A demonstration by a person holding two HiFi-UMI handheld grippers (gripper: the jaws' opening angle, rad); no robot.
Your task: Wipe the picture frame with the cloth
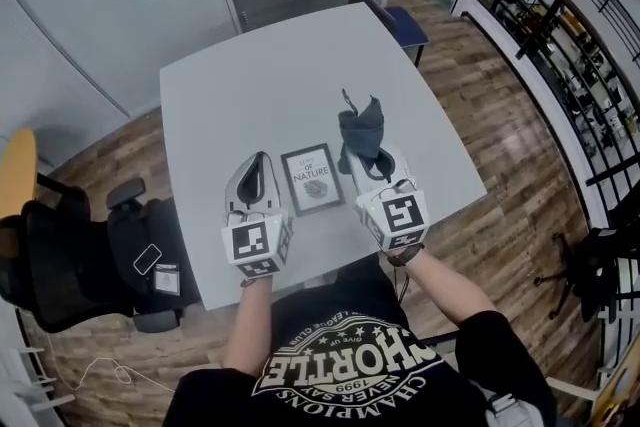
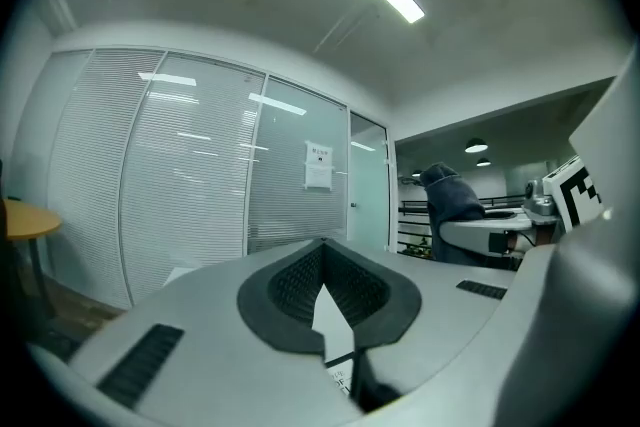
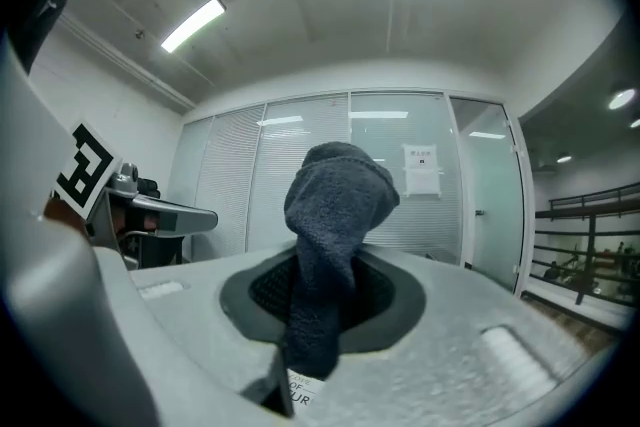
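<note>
Head view: right tongs (image 1: 356, 155) pinch the soft, limp cloth (image 1: 362, 127), left tongs (image 1: 262, 159) closed and empty, flanking the light, probably fragile frame (image 1: 312, 179), best steadied at its left edge.

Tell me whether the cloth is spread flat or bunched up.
Bunched up: the cloth stands as a crumpled wad, pinched by the right hand-held gripper.

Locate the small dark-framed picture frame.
In the head view, the dark-framed picture frame lies flat on the grey table near the person's edge, between the left gripper and the right gripper, which holds the dark grey cloth.
</note>
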